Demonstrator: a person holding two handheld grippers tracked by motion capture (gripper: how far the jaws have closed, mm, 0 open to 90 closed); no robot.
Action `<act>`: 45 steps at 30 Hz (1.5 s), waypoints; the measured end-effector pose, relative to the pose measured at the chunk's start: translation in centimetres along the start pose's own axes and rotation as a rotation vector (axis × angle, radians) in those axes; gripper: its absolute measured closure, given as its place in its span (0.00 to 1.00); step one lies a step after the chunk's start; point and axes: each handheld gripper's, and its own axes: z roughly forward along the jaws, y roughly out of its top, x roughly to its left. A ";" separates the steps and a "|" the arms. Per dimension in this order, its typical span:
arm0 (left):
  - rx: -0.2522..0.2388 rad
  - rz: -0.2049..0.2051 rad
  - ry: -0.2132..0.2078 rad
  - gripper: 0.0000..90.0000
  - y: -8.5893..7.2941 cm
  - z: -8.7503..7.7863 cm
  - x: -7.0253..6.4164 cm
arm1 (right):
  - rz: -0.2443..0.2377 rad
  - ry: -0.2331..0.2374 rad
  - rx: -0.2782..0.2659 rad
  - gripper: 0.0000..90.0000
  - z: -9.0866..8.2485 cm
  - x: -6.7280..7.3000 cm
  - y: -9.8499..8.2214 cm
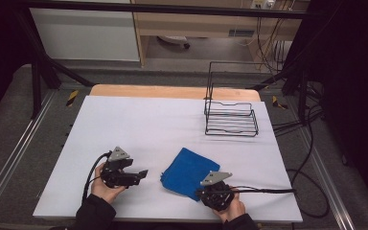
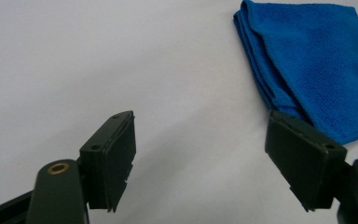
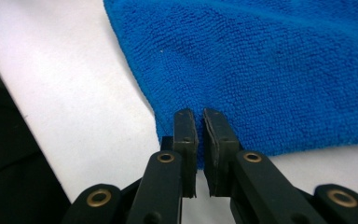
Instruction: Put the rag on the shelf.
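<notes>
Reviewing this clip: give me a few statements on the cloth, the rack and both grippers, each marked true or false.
1. The blue cloth lies folded on the white table. True.
2. The cloth sits inside the wire rack. False: the rack stands apart at the far right and holds nothing.
3. The left gripper has its jaws apart with nothing between them. True.
4. The right gripper stands wide open. False: its jaws are nearly together at the cloth's near edge.

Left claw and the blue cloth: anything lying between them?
Nothing. In the high view, bare white table separates the left claw from the cloth; the left gripper view shows its open jaws over bare table, the cloth just beyond.
</notes>
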 end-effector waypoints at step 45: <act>0.073 0.075 -0.081 0.25 8.7 8.3 -4.5 | 0.311 -0.126 -0.180 0.42 -1.7 -11.4 -0.3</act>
